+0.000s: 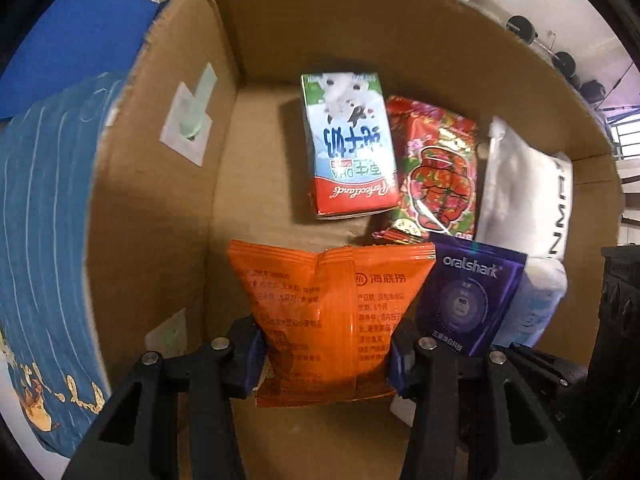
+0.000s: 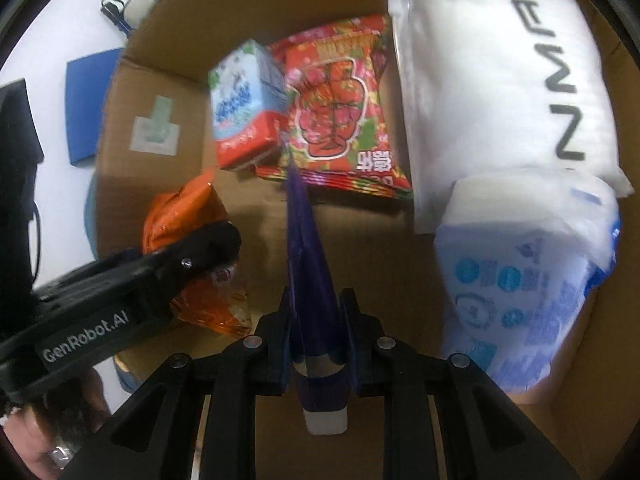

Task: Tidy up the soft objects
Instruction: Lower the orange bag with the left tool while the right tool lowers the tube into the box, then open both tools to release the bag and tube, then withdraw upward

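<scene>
Two soft packs held over the cardboard box (image 1: 168, 216)

The left gripper (image 1: 324, 354) squeezes the puffy orange snack bag (image 1: 332, 312) low down; the right gripper (image 2: 316, 332) pinches the thin purple Oralshark pouch (image 2: 306, 240); both look light, crinkly, slippery; a gentle grip near the bottom edge suits them.

White bag (image 2: 500, 80) lettering cut off; blue-printed pack (image 2: 520, 280) blurred.

Dim indoor light, fisheye-warped dark edges, slight motion blur.

Orange snack bag (image 1: 328, 320), purple sachet (image 1: 470, 300), red floral packet (image 1: 438, 172), brown cardboard box (image 1: 160, 184).
</scene>
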Motion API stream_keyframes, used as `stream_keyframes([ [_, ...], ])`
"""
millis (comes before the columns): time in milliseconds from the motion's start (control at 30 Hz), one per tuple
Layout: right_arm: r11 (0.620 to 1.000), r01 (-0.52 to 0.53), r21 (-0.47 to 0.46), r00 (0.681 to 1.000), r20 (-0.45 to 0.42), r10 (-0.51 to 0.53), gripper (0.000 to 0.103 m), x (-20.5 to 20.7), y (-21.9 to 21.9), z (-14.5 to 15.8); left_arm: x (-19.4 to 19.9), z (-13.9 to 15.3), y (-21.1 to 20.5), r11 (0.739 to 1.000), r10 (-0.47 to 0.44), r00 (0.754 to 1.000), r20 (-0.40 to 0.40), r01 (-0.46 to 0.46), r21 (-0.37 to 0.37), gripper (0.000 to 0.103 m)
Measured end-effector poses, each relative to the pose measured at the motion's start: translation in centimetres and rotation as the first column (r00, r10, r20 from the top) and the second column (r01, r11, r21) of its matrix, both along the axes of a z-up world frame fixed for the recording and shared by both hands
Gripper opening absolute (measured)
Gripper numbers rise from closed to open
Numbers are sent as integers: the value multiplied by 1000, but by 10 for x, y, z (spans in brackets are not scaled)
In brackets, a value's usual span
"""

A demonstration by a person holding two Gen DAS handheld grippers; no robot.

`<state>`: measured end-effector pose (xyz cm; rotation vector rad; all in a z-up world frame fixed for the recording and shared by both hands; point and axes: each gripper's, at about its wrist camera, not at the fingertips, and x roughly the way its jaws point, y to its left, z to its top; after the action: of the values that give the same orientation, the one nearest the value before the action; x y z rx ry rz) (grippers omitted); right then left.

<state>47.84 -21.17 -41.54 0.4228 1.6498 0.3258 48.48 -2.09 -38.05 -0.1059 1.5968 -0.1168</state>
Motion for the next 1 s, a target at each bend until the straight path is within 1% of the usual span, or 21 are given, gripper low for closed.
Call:
stream_keyframes([
  [100,999,-39,-31,999,-21,39,23,4,8,-10,2,-9,-2,1000,-5,1000,-24,5,2,46],
  [200,996,-76,-54,997,-29,75,24,7,18,-13,6,-18,-5,1000,-15,998,-54,14,-3,46],
  [367,993,-67,-94,998,-22,65,25,7,25,-8,9,-30,-6,999,-45,994,-99,45,-7,47],
  [433,993,-55,-104,998,-27,53,26,9,25,-5,7,-34,-7,999,-44,992,-119,43,-14,49],
  [500,991,-46,-125,999,-22,43,30,8,24,-2,5,-36,-5,999,-33,990,-136,31,-18,51],
  [600,986,-44,-163,999,-5,44,31,7,16,5,-1,-37,-1,999,-21,989,-148,16,-30,54],
  [667,986,-35,-163,999,9,37,31,5,12,12,-4,-33,0,1000,-23,990,-141,21,-16,56],
  [733,982,-30,-186,999,26,35,32,3,7,20,-10,-27,-2,999,-31,992,-122,32,2,57],
  [867,962,-24,-272,993,102,54,45,-6,7,45,-20,-7,0,999,-37,997,-61,40,37,57],
  [1000,938,-16,-347,986,152,73,47,-16,10,65,-29,14,4,998,-26,1000,10,25,56,57],
])
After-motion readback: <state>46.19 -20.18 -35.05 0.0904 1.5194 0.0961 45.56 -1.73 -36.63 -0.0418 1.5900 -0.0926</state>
